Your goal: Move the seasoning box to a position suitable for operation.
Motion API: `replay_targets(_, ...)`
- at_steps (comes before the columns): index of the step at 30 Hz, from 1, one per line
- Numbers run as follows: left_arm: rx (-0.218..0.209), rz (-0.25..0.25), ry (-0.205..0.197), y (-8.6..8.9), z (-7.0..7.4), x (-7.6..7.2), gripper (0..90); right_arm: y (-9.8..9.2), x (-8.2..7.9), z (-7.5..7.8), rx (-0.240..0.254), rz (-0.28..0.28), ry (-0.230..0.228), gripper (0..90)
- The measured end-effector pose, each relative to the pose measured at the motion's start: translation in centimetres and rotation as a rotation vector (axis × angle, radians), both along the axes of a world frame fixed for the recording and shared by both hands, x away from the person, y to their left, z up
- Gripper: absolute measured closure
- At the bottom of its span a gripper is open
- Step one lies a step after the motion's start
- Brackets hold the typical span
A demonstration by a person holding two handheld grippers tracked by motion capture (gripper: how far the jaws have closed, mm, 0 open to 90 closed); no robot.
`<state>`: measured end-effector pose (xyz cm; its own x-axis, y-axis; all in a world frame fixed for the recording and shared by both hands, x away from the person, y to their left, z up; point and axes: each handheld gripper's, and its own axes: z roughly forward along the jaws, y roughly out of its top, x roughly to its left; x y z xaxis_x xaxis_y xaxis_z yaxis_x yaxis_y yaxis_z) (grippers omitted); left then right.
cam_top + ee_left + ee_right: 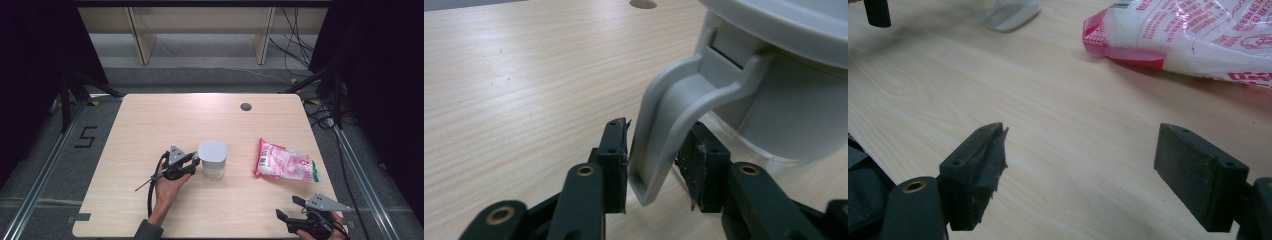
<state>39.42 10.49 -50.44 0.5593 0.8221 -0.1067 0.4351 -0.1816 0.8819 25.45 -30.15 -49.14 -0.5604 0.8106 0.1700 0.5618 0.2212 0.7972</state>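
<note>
Standing near the middle of the table [150, 115], the grey jug [212, 159] has its handle [669, 125] between the jaws of the left gripper [651, 155]; the pads sit just beside the handle, one with a slight gap, so they are parted and not pressing it. At the table's near right corner the right gripper [1080, 170] rests wide open and holds nothing, with a pink-and-white bag [285, 162] lying just beyond it.
</note>
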Motion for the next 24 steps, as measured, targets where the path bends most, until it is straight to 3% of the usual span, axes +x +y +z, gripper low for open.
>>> replay_targets(1,0.011,-0.005,-0.001,0.0,0.1,-0.2,59.6,0.0,0.0,-0.1,0.009,0.000,-0.006,21.2)
replay_targets(4,-0.010,-0.035,-0.002,0.6,0.5,-0.8,55.3,-0.1,0.1,-0.1,0.003,0.017,-0.029,21.2)
replay_targets(6,-0.004,-0.047,0.001,0.9,0.7,-1.1,51.0,-0.3,0.1,0.0,-0.019,0.020,-0.041,21.3)
replay_targets(7,0.004,-0.056,-0.002,1.1,0.9,-1.3,49.0,-0.1,-0.1,0.0,0.004,0.008,-0.005,21.2)
replay_targets(8,0.013,-0.059,-0.001,1.2,1.0,-1.4,47.8,-0.2,0.1,-0.1,-0.023,0.024,-0.053,21.2)
replay_targets(9,0.018,-0.055,0.003,1.3,1.1,-1.5,46.0,0.0,0.0,-0.1,-0.013,0.019,-0.032,21.3)
replay_targets(11,-0.033,-0.044,0.029,1.6,1.3,-1.6,42.1,0.2,-0.2,0.0,-0.013,0.013,-0.004,21.4)
replay_targets(12,-0.058,-0.044,0.037,1.8,1.4,-1.7,40.3,0.3,-0.2,0.0,-0.005,0.025,-0.017,21.4)
replay_targets(19,-0.073,-0.055,0.019,2.3,3.0,-2.0,37.2,0.1,0.1,0.0,-0.034,0.034,-0.039,21.4)
replay_targets(20,-0.061,-0.062,0.012,2.4,3.2,-2.0,37.2,0.1,0.1,0.0,-0.032,0.035,-0.036,21.4)
replay_targets(22,-0.080,-0.066,0.010,2.4,3.4,-2.1,37.2,0.2,-0.1,0.0,-0.011,0.024,-0.004,21.4)
replay_targets(24,-0.081,-0.062,0.000,2.3,3.8,-2.2,37.1,0.0,0.1,-0.1,-0.027,0.033,-0.041,21.4)
